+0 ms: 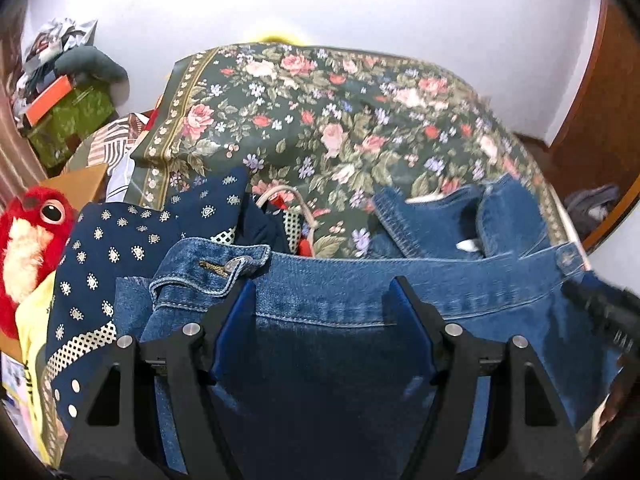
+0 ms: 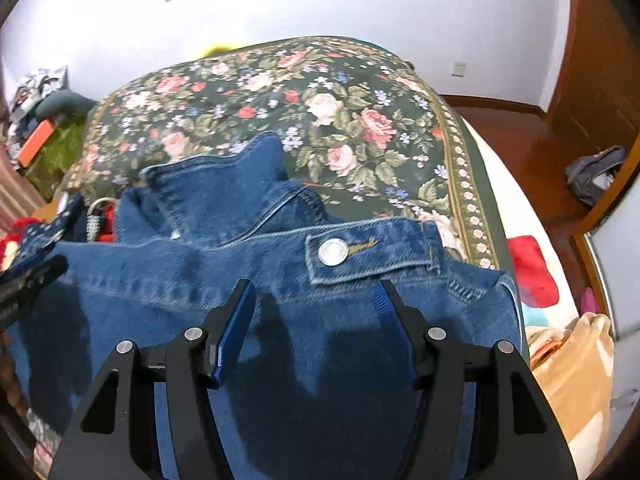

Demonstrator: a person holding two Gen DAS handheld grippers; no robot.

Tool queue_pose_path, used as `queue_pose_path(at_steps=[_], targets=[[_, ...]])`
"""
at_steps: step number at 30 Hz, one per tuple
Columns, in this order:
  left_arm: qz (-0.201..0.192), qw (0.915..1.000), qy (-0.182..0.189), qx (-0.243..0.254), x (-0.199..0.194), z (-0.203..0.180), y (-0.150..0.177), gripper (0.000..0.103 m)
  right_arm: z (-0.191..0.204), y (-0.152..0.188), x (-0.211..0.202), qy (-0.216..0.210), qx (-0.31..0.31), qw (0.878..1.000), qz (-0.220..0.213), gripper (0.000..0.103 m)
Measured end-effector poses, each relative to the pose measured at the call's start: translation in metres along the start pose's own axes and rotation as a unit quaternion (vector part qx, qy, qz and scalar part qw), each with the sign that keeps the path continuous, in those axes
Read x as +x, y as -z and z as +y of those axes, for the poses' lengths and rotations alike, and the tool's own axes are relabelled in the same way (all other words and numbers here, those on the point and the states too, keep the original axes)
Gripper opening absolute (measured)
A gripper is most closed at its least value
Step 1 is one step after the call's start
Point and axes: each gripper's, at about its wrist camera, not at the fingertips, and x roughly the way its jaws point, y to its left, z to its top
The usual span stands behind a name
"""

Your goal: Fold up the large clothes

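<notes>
The denim jacket (image 1: 400, 284) lies spread on the near part of the bed, over the floral bedspread (image 1: 320, 120). Its collar (image 2: 224, 188) stands up at the far side, and a buttoned tab with 1 metal button (image 2: 333, 252) sits on the right part of the hem band. A second buttoned tab (image 1: 224, 266) lies at the jacket's left end, folded over on itself.

The left hand-held gripper (image 1: 322, 300) hangs over the jacket's left half with its jaws apart and nothing between them; the blue pads stand clear on either side of a stitched seam. The right hand-held gripper (image 2: 316, 300) hangs over the right half, just near of the buttoned tab, also released, with only bare denim showing between its 2 fingers. Whether either set of fingertips touches the cloth I cannot tell. Each gripper shows as a dark blurred shape at the edge of the other's view.

Left of the jacket lies a navy patterned cloth (image 1: 120, 248), touching its left end, with a red plush toy (image 1: 28, 248) further left. Beyond the bed is a white wall (image 1: 400, 8). To the right, brown wooden floor (image 2: 512, 132) runs to a wooden door (image 2: 596, 76), and a tan blanket (image 2: 576, 372) lies at the near right beside the bed.
</notes>
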Motion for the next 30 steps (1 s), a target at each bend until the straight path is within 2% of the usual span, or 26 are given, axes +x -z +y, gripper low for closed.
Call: queue_pose_path(at_steps=[7,11,15,17,20,26,30], targets=[[-0.027,0.9977,-0.017,0.060,-0.040,-0.022,0.014,0.070,0.031,0.024,-0.024,-0.042,-0.067,0.997,0.004,0.058],[-0.032,0.9962,-0.009,0.080,-0.060,-0.029,0.027,0.070,0.051,0.038,-0.030,-0.060,-0.098,0.993,0.012,0.060],[-0.029,0.9955,-0.001,0.090,-0.071,-0.031,0.041,0.073,0.061,0.048,-0.028,-0.063,-0.122,0.990,0.021,0.071],[-0.023,0.9953,0.002,0.094,-0.073,-0.031,0.050,0.078,0.063,0.054,-0.024,-0.055,-0.136,0.989,0.031,0.077],[-0.009,0.9956,-0.005,0.093,-0.068,-0.030,0.066,0.080,0.059,0.063,-0.016,-0.042,-0.147,0.987,0.058,0.079],[0.052,0.9956,-0.015,0.077,-0.042,-0.015,0.096,0.079,0.034,0.080,-0.016,-0.027,-0.127,0.987,0.089,0.079],[0.031,0.9953,-0.046,0.080,-0.049,0.000,0.112,0.080,0.018,0.085,-0.027,-0.020,-0.112,0.990,0.087,0.080]])
